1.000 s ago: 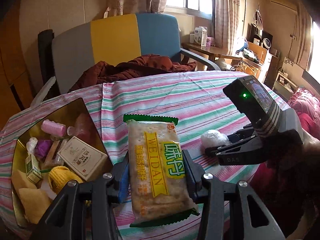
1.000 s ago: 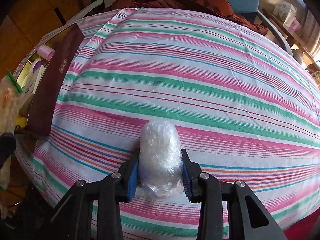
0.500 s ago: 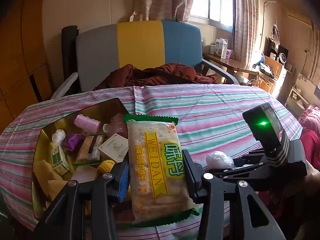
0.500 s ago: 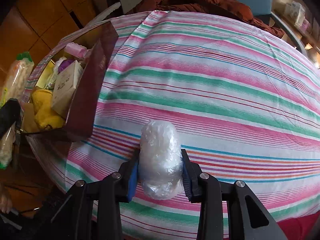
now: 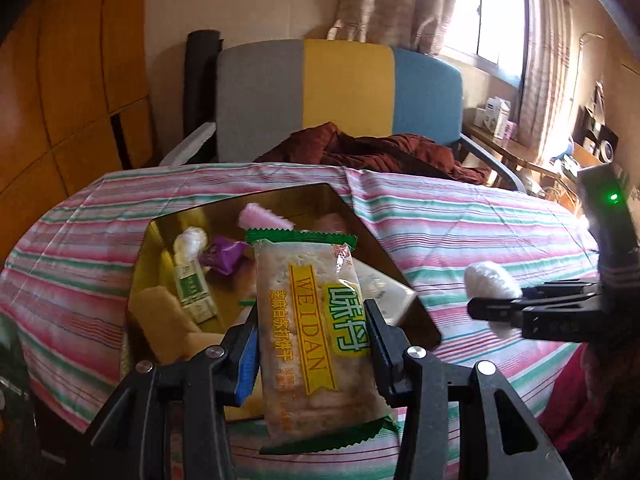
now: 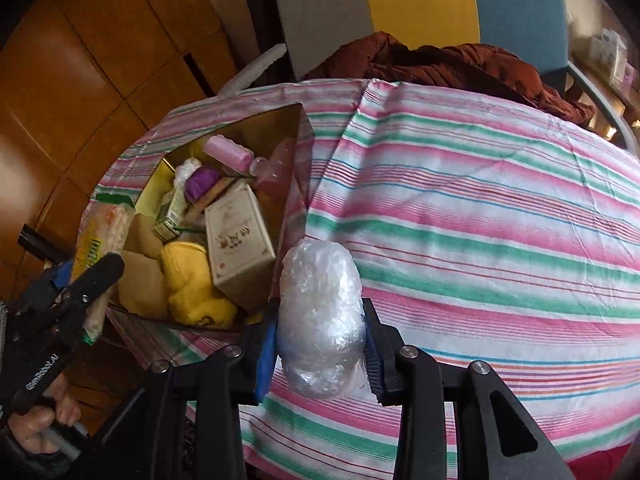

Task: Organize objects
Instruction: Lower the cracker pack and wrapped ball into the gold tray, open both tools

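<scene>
Both grippers have lifted and swung left, toward the gold-lined box (image 5: 176,224) near the left edge of the striped tablecloth (image 6: 480,208).

The left gripper (image 5: 312,336) is clamped on a WEIDAN cracker packet (image 5: 312,320), held above the box's near side. To its right, the right gripper (image 6: 320,344) is closed around a clear plastic-wrapped bundle (image 6: 320,312), in the air just beside the box's right wall.

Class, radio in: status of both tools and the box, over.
Left tool shut on cracker packet, over box. Right tool shut on plastic-wrapped bundle, beside box. Box crowded; nothing blocking.
</scene>
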